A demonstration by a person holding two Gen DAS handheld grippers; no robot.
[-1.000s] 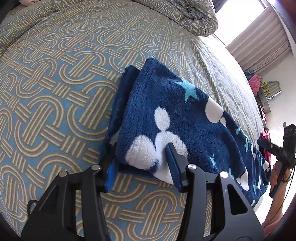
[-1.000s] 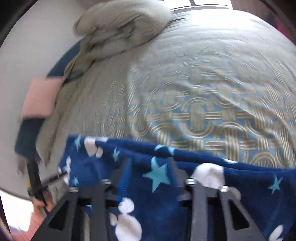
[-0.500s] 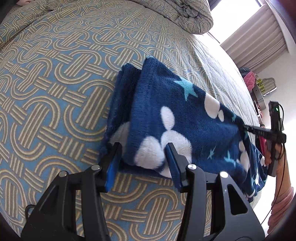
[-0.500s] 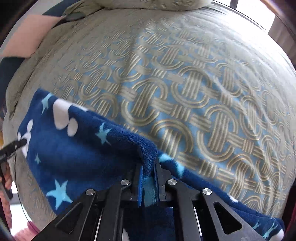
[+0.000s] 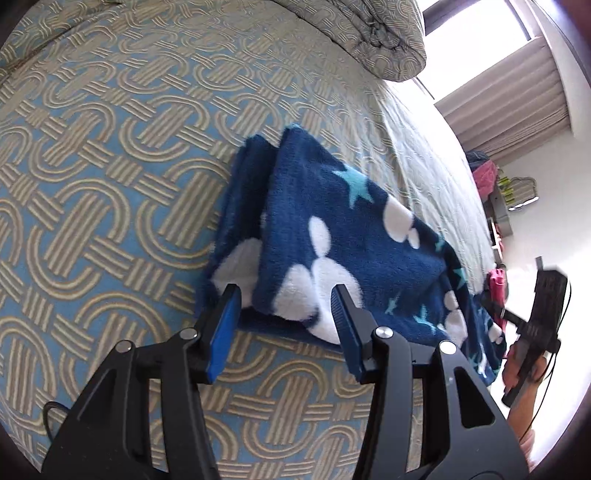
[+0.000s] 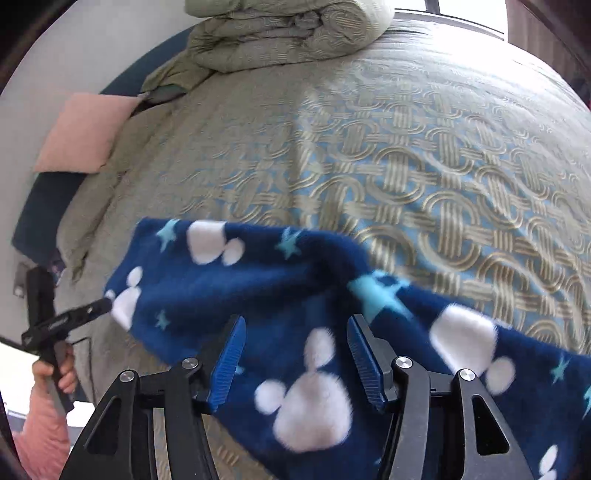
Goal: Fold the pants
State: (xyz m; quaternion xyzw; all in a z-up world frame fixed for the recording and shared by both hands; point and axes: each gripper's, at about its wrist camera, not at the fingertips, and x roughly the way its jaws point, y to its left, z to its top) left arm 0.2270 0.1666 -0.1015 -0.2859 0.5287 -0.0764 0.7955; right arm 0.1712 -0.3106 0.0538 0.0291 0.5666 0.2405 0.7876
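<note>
The pants (image 5: 332, 236) are dark blue fleece with white mouse-head shapes and light blue stars. They lie folded lengthwise on the patterned bedspread (image 5: 110, 184). My left gripper (image 5: 284, 314) is open, its blue pads on either side of the near end of the pants, not pinching it. In the right wrist view the pants (image 6: 258, 288) stretch across the frame, and my right gripper (image 6: 295, 343) is open just above the fabric, holding nothing. The right gripper also shows in the left wrist view (image 5: 532, 325) at the far end of the pants.
A rolled quilt (image 6: 280, 29) lies at the head of the bed, also in the left wrist view (image 5: 369, 40). A pink pillow (image 6: 85, 133) leans at the bed's edge. Curtains (image 5: 509, 99) and a cluttered shelf (image 5: 498, 206) stand beyond the bed.
My right gripper was shut on a raised fold of the pants half a second ago; it has let go and opened, and the fabric has dropped flat. My left gripper stays open.
</note>
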